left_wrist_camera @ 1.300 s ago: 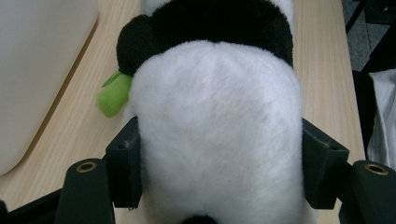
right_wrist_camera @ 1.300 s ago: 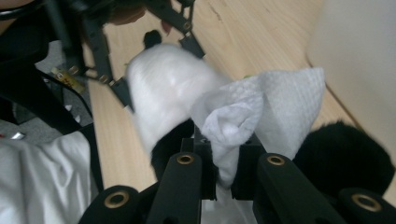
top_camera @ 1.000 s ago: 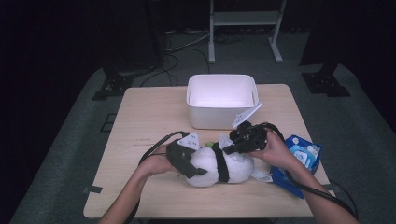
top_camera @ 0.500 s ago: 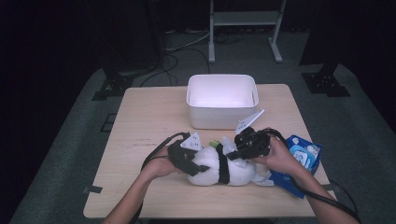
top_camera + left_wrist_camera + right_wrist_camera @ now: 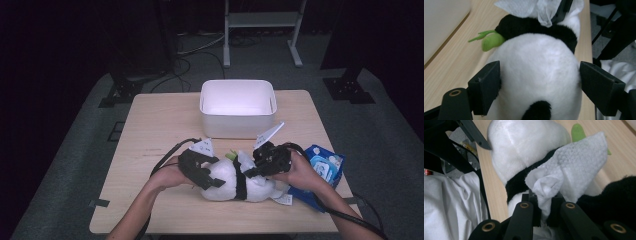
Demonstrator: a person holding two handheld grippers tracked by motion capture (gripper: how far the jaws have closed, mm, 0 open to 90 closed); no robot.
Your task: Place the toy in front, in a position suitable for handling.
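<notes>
A black-and-white plush panda (image 5: 250,184) lies on its side near the front of the wooden table (image 5: 160,125), with a green leaf (image 5: 490,41) by its black band. My left gripper (image 5: 212,177) straddles its white rear (image 5: 536,62), one jaw pressed against each side. My right gripper (image 5: 250,167) is shut on a crumpled white wipe (image 5: 571,167). The wipe lies against the panda's black band (image 5: 519,185), and its loose end drapes over the fur. The wipe (image 5: 529,7) and the other gripper's jaws also appear at the top of the left gripper view.
A white plastic bin (image 5: 238,107) stands behind the panda at the table's middle back. A blue wipe pack (image 5: 325,167) lies at the right edge beside the right hand. Cables trail from both grippers toward the front. A metal stand (image 5: 260,30) is on the floor beyond.
My right gripper with the wipe has come down and slightly toward the person, onto the panda's band. The left gripper and the panda have stayed put.
</notes>
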